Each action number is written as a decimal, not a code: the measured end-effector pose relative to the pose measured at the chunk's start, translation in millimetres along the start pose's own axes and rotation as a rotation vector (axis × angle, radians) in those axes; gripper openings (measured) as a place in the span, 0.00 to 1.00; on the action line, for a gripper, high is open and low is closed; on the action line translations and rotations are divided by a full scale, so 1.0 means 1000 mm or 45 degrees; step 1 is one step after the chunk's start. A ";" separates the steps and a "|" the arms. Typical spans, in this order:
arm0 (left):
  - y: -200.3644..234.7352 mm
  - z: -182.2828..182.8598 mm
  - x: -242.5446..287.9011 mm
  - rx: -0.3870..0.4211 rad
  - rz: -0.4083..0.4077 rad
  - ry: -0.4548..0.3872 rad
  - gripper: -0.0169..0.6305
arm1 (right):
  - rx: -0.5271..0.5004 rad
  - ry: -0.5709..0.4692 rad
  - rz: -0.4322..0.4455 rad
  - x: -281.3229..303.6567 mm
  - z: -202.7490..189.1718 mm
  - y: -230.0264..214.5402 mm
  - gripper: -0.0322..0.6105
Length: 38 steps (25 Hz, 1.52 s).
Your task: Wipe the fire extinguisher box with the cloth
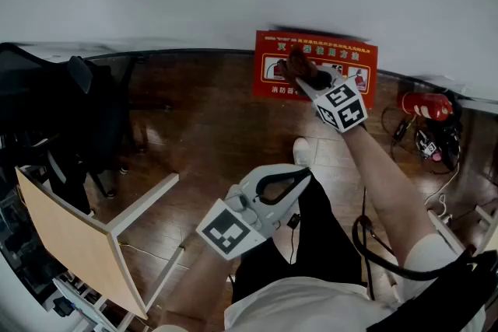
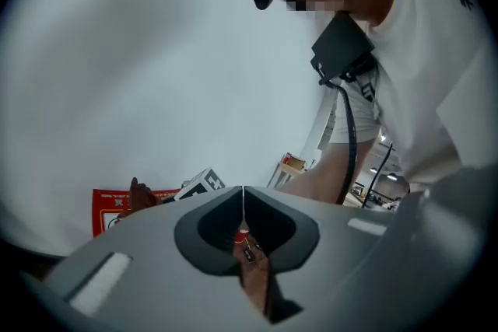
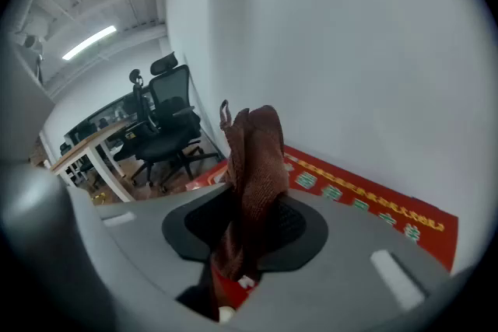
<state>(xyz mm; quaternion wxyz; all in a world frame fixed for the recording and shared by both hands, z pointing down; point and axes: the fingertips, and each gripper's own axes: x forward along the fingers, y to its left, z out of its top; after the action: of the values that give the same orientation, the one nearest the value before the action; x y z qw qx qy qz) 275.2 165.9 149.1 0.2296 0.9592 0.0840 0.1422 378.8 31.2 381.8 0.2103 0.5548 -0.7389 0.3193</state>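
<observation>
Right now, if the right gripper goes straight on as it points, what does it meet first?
Probably the front of the red fire extinguisher box. The brown cloth clamped in the right gripper would touch it before the jaws do. Depth is unclear, so the gap cannot be judged.

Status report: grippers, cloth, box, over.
Left gripper shut, empty, low by the lap. Right gripper shut on cloth, cloth up at the box face. Extinguisher on the floor right of the box, clear of it.
</observation>
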 end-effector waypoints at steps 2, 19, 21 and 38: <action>0.010 0.002 0.018 0.015 -0.009 -0.003 0.03 | 0.033 -0.011 -0.051 -0.013 -0.009 -0.036 0.21; 0.001 -0.034 0.141 0.070 -0.277 0.228 0.03 | 0.867 -0.642 0.141 -0.142 -0.103 -0.185 0.21; -0.002 -0.045 0.153 0.065 -0.302 0.258 0.03 | 0.957 -0.728 0.282 -0.136 -0.110 -0.189 0.21; 0.022 -0.183 0.197 -0.011 -0.452 0.505 0.03 | 1.244 -0.270 -0.034 0.068 -0.352 -0.242 0.21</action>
<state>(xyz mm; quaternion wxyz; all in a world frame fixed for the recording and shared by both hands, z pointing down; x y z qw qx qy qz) 406.4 267.2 361.5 0.2341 0.8818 0.2936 0.2853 574.1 189.0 733.7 -0.1463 0.6272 -0.5131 0.5673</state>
